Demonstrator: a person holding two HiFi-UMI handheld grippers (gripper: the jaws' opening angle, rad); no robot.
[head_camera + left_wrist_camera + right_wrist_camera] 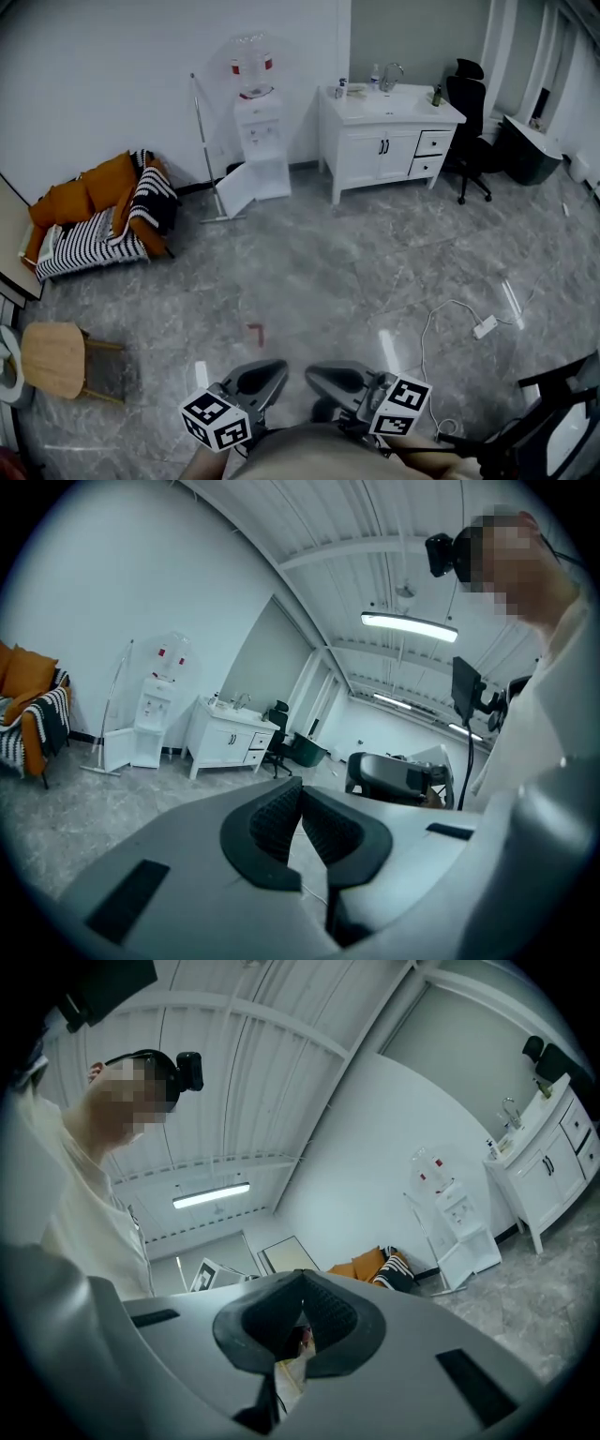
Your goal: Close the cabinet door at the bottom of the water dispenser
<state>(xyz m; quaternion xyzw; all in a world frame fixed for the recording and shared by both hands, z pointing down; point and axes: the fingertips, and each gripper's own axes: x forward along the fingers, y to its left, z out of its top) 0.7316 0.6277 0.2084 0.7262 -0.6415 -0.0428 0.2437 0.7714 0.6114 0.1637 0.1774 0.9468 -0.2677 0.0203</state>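
Nearest, at the bottom edge: left hand-held gripper [274, 367] and right hand-held gripper [317, 373], side by side, tips aimed out over the grey floor [328, 272]. Both closed tip to tip in their own views, with nothing gripped in either.

Far off against the back wall, well apart from both: water dispenser [258, 131]. Standing open at its base, swung out to the left: cabinet door [234, 190]. Leaning just left of it: long-handled mop [199, 141].

Right of the dispenser: white sink cabinet [380, 150], then black office chair [472, 122]. By the left wall: orange sofa [94, 211] with a striped throw. Near left: wooden stool [54, 358]. Near right, on the floor: white power strip [485, 326].
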